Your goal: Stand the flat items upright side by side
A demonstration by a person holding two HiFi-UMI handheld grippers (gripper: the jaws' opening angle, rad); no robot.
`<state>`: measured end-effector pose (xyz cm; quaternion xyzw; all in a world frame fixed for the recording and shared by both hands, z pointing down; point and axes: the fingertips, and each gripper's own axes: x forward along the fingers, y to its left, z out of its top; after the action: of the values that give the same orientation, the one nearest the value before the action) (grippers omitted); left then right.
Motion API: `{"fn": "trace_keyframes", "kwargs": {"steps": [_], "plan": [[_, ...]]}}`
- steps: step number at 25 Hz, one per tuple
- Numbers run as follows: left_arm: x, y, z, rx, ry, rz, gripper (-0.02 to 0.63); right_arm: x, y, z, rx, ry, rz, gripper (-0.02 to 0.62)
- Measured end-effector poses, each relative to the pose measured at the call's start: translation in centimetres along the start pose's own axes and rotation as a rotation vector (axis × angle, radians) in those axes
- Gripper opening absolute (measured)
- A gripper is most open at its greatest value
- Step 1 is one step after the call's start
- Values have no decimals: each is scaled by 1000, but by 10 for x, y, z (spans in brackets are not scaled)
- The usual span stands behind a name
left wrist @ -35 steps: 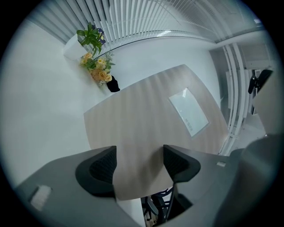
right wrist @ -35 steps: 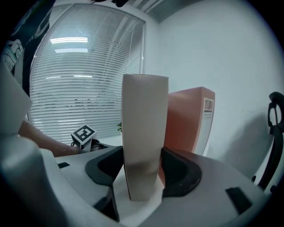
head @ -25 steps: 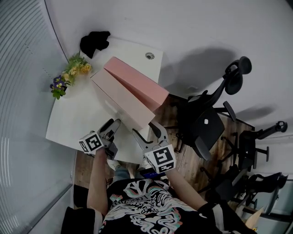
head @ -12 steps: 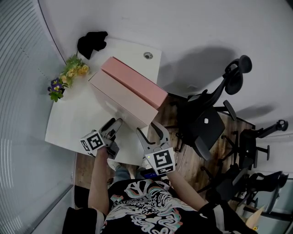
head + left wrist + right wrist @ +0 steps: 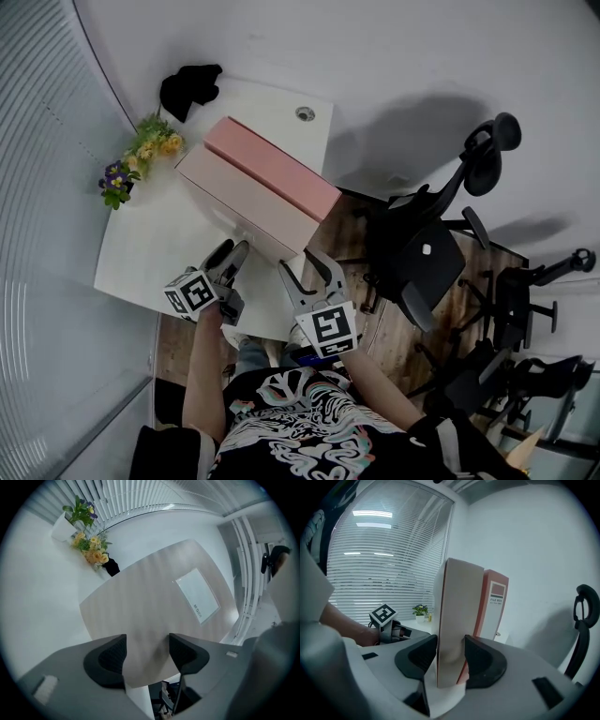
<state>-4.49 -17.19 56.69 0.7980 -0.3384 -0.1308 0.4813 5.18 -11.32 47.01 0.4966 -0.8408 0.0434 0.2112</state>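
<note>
Near file box (image 5: 246, 195): stands upright on the white surface (image 5: 150, 248), its long side running from the flowers toward the person; the right gripper view shows its narrow end (image 5: 459, 616) facing the camera.
Far file box (image 5: 274, 169): pinker, also upright, pressed side by side against the near one; its labelled spine (image 5: 496, 603) shows just behind and to the right in the right gripper view.
Right tool (image 5: 298, 262): at the surface's front edge, its jaws have just been closing and now sit on the narrow end of the near file box, one pad on each side (image 5: 450, 660).
Left tool (image 5: 228, 251): just left of the near file box, low over the surface; its jaws have just been closing a little but stand apart (image 5: 147, 652), with the box's broad pale face (image 5: 150, 602) in front of them and neither pad pressing on it.
Flowers (image 5: 150, 145): at the surface's left edge, beside the boxes' far end.
Black object (image 5: 190, 86): on the surface's far corner.
Office chair (image 5: 427, 248): on the floor to the right.
</note>
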Motion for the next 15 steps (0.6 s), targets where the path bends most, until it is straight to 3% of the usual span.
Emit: {"fn": "trace_keyframes", "kwargs": {"steps": [4,8,15], "plan": [[-11,-8,12,48,-89,53,273,-8,3,0,51,-33,46,121],[-27,-29,22,242,-138,141,257,-19,-7,-4,112,-56,20,7],[-39,-98,23,540,-167,199,140,-41,-29,0,179,-112,31,2]]}}
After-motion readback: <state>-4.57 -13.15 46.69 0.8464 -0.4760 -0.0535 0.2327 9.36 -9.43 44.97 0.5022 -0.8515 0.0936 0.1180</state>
